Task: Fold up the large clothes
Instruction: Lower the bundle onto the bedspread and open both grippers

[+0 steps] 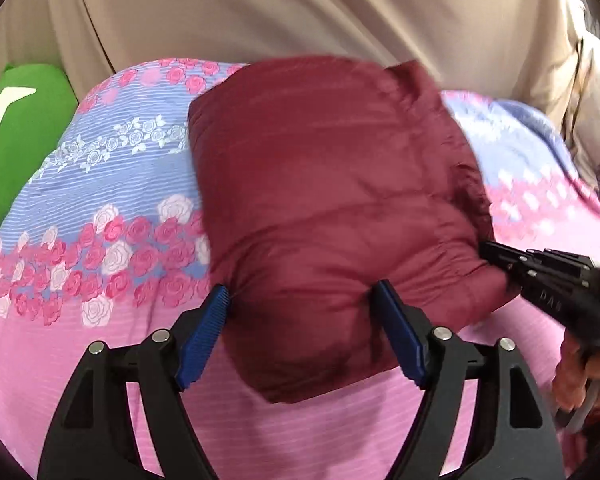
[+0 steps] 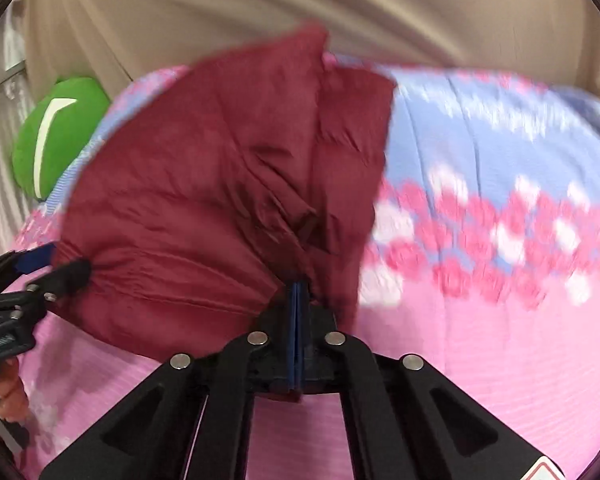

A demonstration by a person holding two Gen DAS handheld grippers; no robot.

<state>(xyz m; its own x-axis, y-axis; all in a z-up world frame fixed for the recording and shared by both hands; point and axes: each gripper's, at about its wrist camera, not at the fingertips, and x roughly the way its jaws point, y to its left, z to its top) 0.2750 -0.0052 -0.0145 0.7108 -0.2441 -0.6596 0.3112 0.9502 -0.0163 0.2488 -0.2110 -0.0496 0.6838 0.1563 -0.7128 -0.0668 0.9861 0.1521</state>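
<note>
Lying lengthwise away from the cameras, maroon jacket (image 1: 332, 200), right hand-held gripper (image 2: 298, 292) clamped on it, left hand-held gripper (image 1: 300, 300) spread wide.

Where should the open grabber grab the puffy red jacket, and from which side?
Best guess: the near bottom edge of the red jacket, coming straight in from the front. That puffy edge already bulges between the open fingers of the left gripper, so closing there should catch it. The right gripper is shut on the jacket's right edge, above the flowery quilt.

bedroom, floral quilt (image 1: 112, 184), green pillow (image 1: 24, 128)
</note>
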